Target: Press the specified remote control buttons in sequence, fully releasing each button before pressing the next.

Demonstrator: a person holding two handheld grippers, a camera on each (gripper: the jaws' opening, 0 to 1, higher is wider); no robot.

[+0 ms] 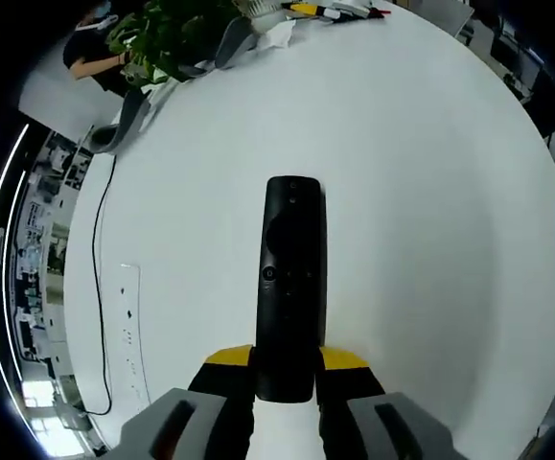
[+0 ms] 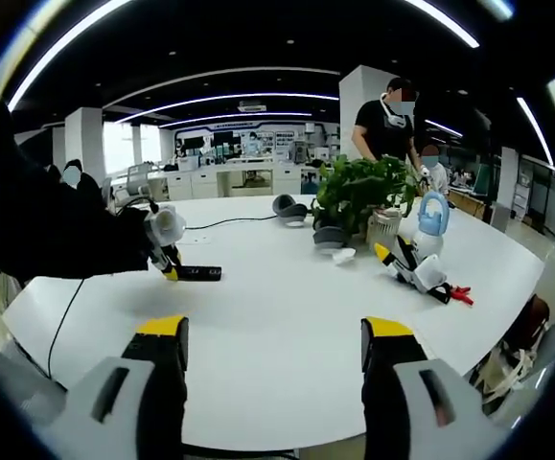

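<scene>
A long black remote control [image 1: 290, 283] lies lengthwise above the white table in the left gripper view, its near end clamped between the yellow-tipped jaws of my left gripper [image 1: 287, 369]. Small round buttons show on its upper face. In the right gripper view the same remote [image 2: 198, 273] shows small at the left, held by the left gripper [image 2: 170, 272] under a dark sleeve. My right gripper [image 2: 275, 337] stands open over the near part of the table, nothing between its fingers.
A white round table [image 2: 287, 307] carries a potted plant [image 2: 361, 196], grey headphones [image 2: 289, 208], a white power strip [image 1: 128, 326] with a black cable [image 1: 95, 259], and small tools [image 2: 416, 268] at the right. A person in black stands behind the plant.
</scene>
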